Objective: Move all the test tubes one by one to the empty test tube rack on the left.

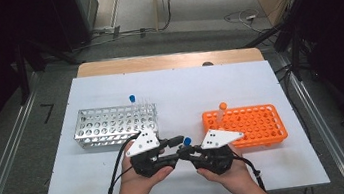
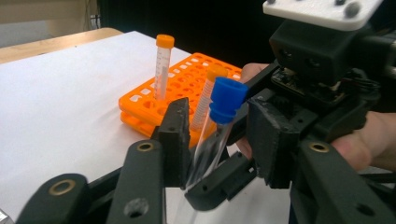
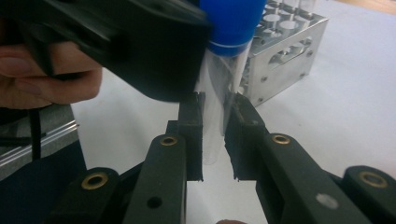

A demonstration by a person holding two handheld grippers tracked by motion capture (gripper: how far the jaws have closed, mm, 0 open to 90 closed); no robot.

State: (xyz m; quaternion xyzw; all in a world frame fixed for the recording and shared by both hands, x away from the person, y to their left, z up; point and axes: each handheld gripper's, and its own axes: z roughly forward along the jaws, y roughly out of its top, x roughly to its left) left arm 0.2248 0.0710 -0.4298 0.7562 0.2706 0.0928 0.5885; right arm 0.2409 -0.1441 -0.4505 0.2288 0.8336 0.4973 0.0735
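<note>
White bench point(image 1: 96, 187) carried a steel rack point(image 1: 113, 126) and an orange rack point(image 1: 252, 124). Between them, the right claw point(image 3: 214, 140) gripped the blue-capped tube point(image 3: 219, 102); the left claw point(image 2: 219, 154) stood around it, pads seemingly not yet pressing. Releasing early could drop it.

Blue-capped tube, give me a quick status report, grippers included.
Right gripper shut on blue-capped tube, upright above the table. Left gripper jaws astride it, pads not visibly pressing. Orange rack at right, metal rack at left, both clear.
</note>
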